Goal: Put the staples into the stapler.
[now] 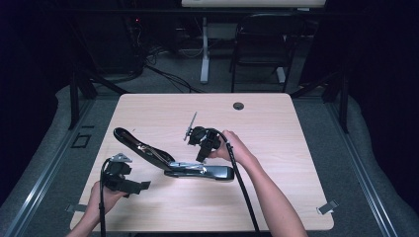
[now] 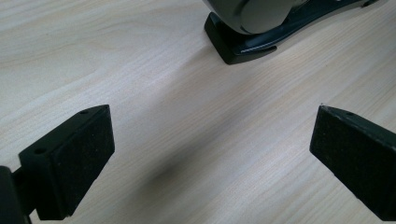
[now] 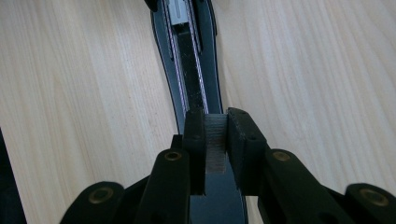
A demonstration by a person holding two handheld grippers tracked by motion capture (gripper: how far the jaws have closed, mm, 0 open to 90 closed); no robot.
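Pale wood-grain table (image 1: 163, 106) stands on grey floor, with a black chair (image 1: 262, 39) and cabling behind it. At the table's middle lies a black stapler (image 1: 197, 171), hinged fully open: its base rests flat, and its top arm (image 1: 133, 140) rises back and to the left. The stapler's long axis runs roughly left to right across the table, tilted slightly, with the base's free end pointing right and the raised arm's tip pointing toward the far left. In the right gripper view the staple channel (image 3: 189, 65) lies exposed and appears empty of staples along its visible length. The right gripper (image 3: 216, 140) has its jaws narrowed on a strip of staples (image 3: 215, 142), held directly above the channel and roughly in line with it. The left gripper (image 1: 118, 177) hovers near the front left edge with jaws wide apart and empty, the stapler's end (image 2: 243, 44) just ahead of it. Judged from this, opening is complete; seating the strip and closing the arm remain.
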